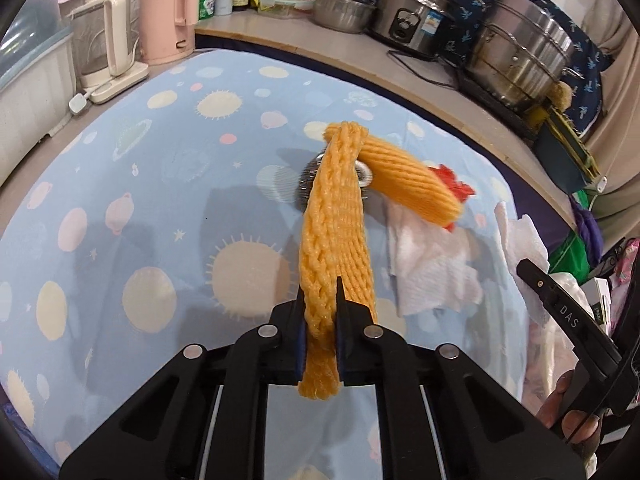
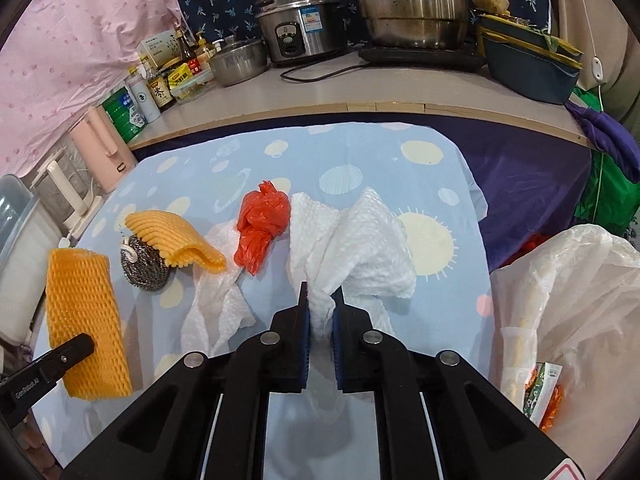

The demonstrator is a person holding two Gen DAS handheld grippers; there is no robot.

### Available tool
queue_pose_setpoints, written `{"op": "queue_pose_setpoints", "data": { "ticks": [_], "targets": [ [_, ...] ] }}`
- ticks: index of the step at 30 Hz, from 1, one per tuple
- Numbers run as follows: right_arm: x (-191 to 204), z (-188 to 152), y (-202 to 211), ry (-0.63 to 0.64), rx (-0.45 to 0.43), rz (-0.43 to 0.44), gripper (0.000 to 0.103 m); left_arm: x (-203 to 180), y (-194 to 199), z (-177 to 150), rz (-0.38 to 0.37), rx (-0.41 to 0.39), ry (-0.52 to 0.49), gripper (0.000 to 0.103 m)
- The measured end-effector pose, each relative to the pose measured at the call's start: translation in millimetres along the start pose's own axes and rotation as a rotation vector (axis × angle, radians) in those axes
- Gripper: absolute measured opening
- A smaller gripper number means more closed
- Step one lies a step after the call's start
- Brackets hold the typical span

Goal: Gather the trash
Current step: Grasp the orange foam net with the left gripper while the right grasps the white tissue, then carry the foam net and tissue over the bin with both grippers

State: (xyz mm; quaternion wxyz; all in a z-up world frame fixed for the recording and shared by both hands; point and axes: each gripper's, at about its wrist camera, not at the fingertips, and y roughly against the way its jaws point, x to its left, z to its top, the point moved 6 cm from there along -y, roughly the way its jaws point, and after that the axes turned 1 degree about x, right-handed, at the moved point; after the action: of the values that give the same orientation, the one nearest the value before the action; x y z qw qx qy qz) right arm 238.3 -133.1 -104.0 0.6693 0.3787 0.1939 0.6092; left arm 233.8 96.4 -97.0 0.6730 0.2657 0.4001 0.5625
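In the left wrist view my left gripper [image 1: 320, 286] is shut on a long orange foam net [image 1: 332, 220], which hangs lifted above the blue patterned cloth [image 1: 160, 200]. A second orange foam net [image 1: 412, 184] lies over a steel scourer [image 1: 308, 184], beside a red plastic bag [image 1: 452, 184]. In the right wrist view my right gripper [image 2: 321, 294] is shut on a bunched white paper towel [image 2: 360, 240], to the right of the red plastic bag [image 2: 262, 224]. Another paper towel [image 2: 216, 312] lies flat on the cloth. The held foam net [image 2: 86, 320] shows at the left.
A white plastic bag [image 2: 580, 300] with wrappers inside stands open at the right of the cloth. Kettles [image 1: 168, 12] stand at the left. Steel pots [image 2: 416, 4], a rice cooker [image 2: 300, 24] and bottles line the counter [image 2: 320, 88] behind. A person's hand [image 1: 568, 412] is at the lower right.
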Motion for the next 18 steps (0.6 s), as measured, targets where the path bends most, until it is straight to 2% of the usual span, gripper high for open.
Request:
{"op": "queue_pose_setpoints", "data": {
  "ticks": [9, 18],
  "targets": [
    [-2, -1, 61, 0.007, -0.089, 0.026, 0.009, -42, 44, -13, -0.043, -0.056, -0.078, 0.01],
    [-25, -7, 108, -0.032, -0.147, 0.046, 0.009, -93, 71, -31, -0.097, -0.078, -0.179, 0.01]
  ]
}}
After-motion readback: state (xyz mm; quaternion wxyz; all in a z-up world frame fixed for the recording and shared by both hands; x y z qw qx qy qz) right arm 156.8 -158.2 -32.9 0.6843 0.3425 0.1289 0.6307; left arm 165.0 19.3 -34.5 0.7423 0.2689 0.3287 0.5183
